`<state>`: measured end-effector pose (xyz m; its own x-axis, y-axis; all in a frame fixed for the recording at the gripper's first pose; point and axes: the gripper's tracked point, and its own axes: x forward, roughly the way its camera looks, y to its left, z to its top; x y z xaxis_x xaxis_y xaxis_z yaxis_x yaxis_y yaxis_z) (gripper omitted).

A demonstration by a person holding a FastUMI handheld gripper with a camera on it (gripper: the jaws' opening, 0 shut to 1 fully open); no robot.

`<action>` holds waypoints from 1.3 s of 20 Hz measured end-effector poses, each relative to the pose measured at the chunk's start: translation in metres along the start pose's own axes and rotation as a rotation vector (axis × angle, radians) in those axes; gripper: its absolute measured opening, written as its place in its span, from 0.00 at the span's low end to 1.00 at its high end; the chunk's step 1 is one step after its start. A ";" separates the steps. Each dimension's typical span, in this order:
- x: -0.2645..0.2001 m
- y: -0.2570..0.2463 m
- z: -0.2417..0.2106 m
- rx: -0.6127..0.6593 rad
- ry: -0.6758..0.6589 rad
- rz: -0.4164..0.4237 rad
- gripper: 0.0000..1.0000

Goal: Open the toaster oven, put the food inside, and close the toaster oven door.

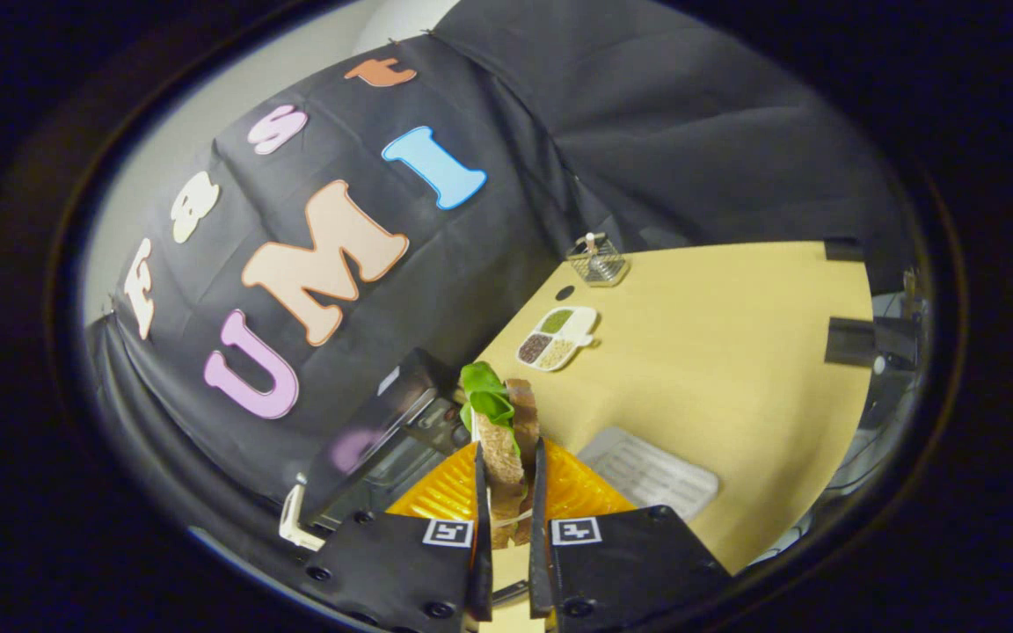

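Observation:
My gripper (506,457) is shut on a sandwich (506,440) of brown bread with green lettuce (484,396) sticking out at its far end. The sandwich is held on edge between both fingers, above an orange ribbed plate (440,492) that lies just beneath the fingers. The toaster oven (383,431), dark with a glass door and a pale handle (293,519), stands to the left of the plate against the black cloth wall. I cannot tell from here how far its door is open.
A pale metal tray (652,470) lies on the yellow table (717,352) right of the plate. Farther off sit a white divided dish (557,338) with grains and a small wire basket (597,261). Black clamps (854,338) mark the table's far right edge.

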<state>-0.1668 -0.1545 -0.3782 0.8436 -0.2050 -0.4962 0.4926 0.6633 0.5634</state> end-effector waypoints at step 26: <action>0.093 0.127 -0.152 0.327 0.068 -0.004 0.18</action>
<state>-0.0583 0.0207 -0.4532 0.8309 -0.1512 -0.5356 0.5475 0.3944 0.7380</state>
